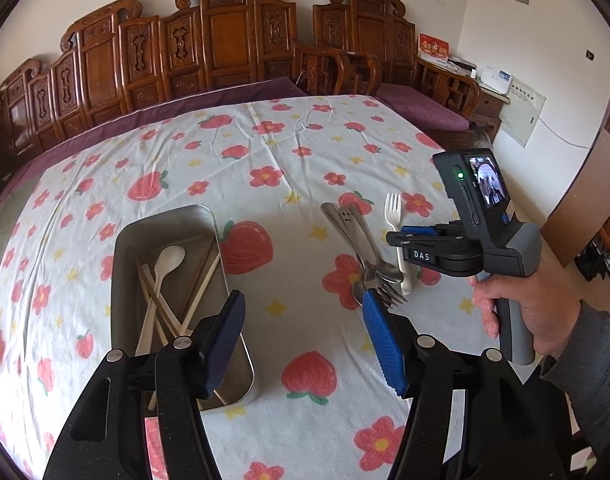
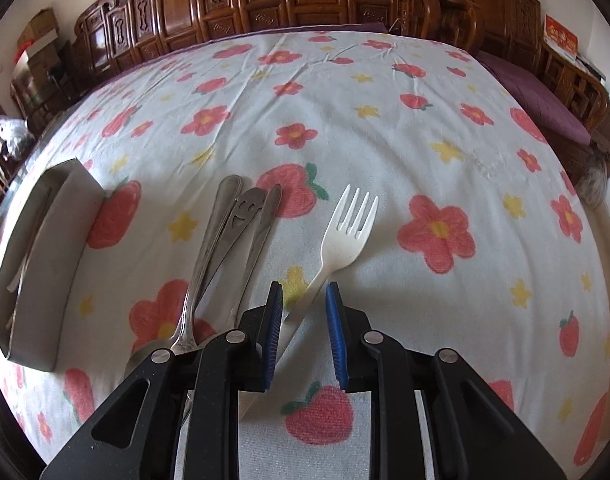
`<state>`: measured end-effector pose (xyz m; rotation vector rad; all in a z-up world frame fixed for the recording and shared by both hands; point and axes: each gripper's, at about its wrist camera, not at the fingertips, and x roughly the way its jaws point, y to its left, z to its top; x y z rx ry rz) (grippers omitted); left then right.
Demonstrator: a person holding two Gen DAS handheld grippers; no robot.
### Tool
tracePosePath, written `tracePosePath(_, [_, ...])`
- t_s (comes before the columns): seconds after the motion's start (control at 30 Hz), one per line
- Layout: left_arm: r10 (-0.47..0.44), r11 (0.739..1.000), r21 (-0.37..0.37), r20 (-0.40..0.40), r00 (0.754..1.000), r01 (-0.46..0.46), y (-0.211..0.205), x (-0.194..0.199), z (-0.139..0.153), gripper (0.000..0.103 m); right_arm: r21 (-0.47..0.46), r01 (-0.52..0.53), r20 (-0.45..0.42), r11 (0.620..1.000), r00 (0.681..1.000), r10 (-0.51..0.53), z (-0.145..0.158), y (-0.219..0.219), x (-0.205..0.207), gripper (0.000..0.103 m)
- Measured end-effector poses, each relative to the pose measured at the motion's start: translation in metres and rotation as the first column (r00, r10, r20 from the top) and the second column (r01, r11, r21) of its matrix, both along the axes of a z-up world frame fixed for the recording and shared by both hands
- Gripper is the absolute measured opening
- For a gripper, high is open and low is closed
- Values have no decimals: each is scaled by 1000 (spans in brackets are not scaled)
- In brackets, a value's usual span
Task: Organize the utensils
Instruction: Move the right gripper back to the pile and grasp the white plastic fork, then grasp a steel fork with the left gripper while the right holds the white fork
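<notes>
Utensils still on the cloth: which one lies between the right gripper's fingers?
The white plastic fork: its handle runs between the open right gripper. The metal utensils lie bunched to its left.

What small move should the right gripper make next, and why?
Probably close the right gripper on the handle of the white plastic fork. The handle already lies between the open blue pads, which do not press it yet, and the fork is still on the flowered cloth, outside the metal tray.

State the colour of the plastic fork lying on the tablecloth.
White; the plastic fork shows best in the right wrist view.
</notes>
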<state>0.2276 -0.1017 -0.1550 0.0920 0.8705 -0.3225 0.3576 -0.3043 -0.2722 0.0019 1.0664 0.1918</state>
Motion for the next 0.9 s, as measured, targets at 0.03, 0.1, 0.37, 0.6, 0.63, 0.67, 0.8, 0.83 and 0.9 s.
tracePosePath(0.03, [-3,1000,2,0,1000,3,-1,0,0,58,-7,-4,-5,1000,1000,4,0,0,0,22])
tracePosePath(0.1, [-6,1000,5,-1,1000,6,-4,0,-1,58,-22,0,-17,1000,1000,0,0,-2,0,20])
tracePosePath(0.37, [-18,1000,15,-9,1000,18,-15,3,-5,58,-27,5,-53,1000,999,-7,1,-33,-18,8])
tracePosePath(0.6, [-27,999,17,-47,999,28,-34,15,-20,58,0,-11,-23,1000,1000,11,12,-54,-45,8])
tracePosePath(0.63, [-28,999,17,-53,998,29,-37,17,-22,58,3,-17,-15,1000,1000,17,15,-55,-49,8])
tracePosePath(0.67, [-30,999,15,-60,998,31,-41,21,-25,58,4,-22,-10,1000,1000,22,18,-56,-52,8])
tracePosePath(0.8, [-34,999,17,-90,995,36,-58,35,-35,58,1,-49,11,999,999,49,24,-56,-62,8])
tracePosePath(0.83, [-35,999,17,-97,995,37,-60,38,-38,57,-1,-54,14,999,998,54,25,-56,-63,8])
tracePosePath(0.9, [-38,999,18,-114,993,40,-68,48,-44,54,9,-58,15,998,998,58,24,-57,-65,8])
